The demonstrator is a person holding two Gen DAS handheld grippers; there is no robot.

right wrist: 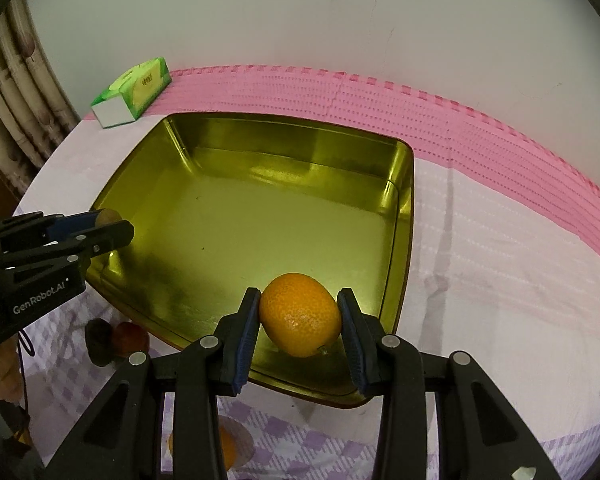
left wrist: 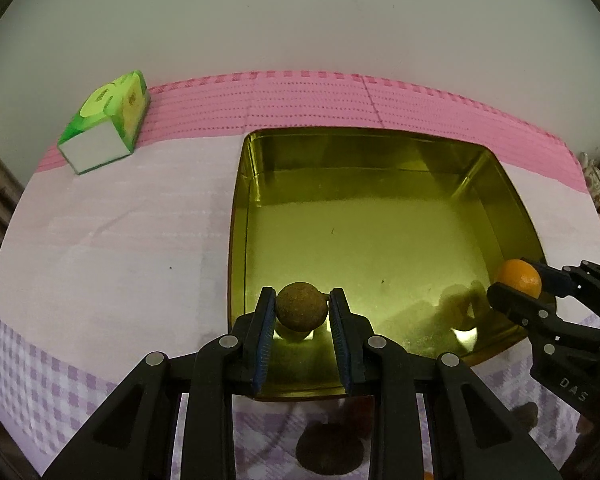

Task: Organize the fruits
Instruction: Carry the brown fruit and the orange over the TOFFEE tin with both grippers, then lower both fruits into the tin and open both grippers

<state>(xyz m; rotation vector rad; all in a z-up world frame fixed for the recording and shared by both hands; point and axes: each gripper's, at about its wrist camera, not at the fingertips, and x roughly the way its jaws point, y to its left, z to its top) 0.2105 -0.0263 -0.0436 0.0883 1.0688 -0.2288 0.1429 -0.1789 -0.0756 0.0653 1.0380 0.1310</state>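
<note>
Golden tin tray (left wrist: 380, 216) waits below: left hand-held gripper (left wrist: 301, 312) clamps the brown fruit (left wrist: 301, 311), right hand-held gripper (right wrist: 299, 316) clamps the orange (right wrist: 300, 314), probably for release inside.

A round brown fruit (left wrist: 301, 306) and an orange (right wrist: 300, 314) were held above the gold tin's (right wrist: 405, 216) near edge.

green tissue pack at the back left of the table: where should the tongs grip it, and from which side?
Grip the tissue pack across its short width, pads on the two long faces, coming down from above. It lies flat on the tablecloth, long and boxy, nothing touching it. Both tongs are busy: left holds the brown fruit, right the orange.
</note>
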